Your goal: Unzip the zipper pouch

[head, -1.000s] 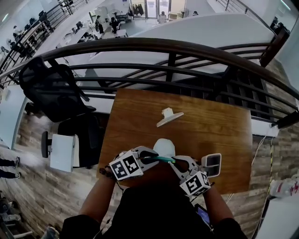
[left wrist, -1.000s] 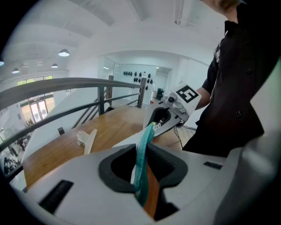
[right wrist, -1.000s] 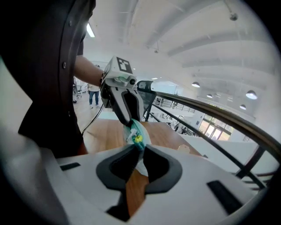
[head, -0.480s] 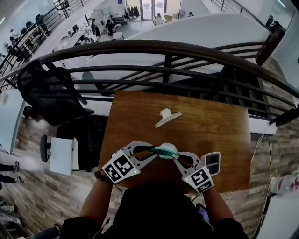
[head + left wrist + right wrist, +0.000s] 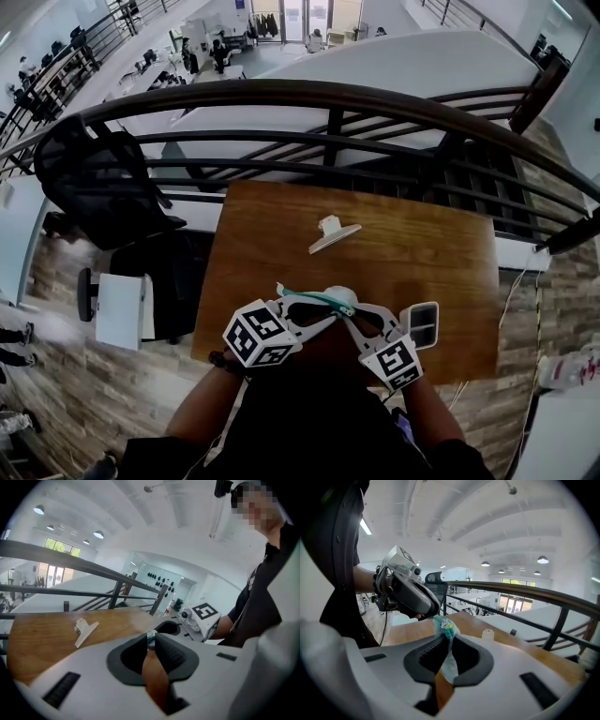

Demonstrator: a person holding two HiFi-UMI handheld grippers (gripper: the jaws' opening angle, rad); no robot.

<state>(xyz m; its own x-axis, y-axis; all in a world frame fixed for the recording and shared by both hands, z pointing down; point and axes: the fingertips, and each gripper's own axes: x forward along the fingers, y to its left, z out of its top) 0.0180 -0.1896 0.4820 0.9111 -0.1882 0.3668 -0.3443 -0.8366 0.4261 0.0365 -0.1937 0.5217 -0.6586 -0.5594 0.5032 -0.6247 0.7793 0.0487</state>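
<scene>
We are closing our left tool [image 5: 151,638] on the zipper pouch [image 5: 444,626]; our right tool [image 5: 446,644] clamps it over the worktop [image 5: 403,253].

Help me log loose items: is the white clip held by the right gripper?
No, the white clip lies free on the wooden table, while the right gripper pinches the zipper pouch.

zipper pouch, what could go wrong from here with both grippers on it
1. The left gripper is closing its jaws on only the small zipper pull, right at their tips. A sideways tug could slip it out.
2. The right gripper pinches just a thin edge of the zipper pouch. The fabric may slide free or bunch up when pulled, which could jam the zipper.
</scene>
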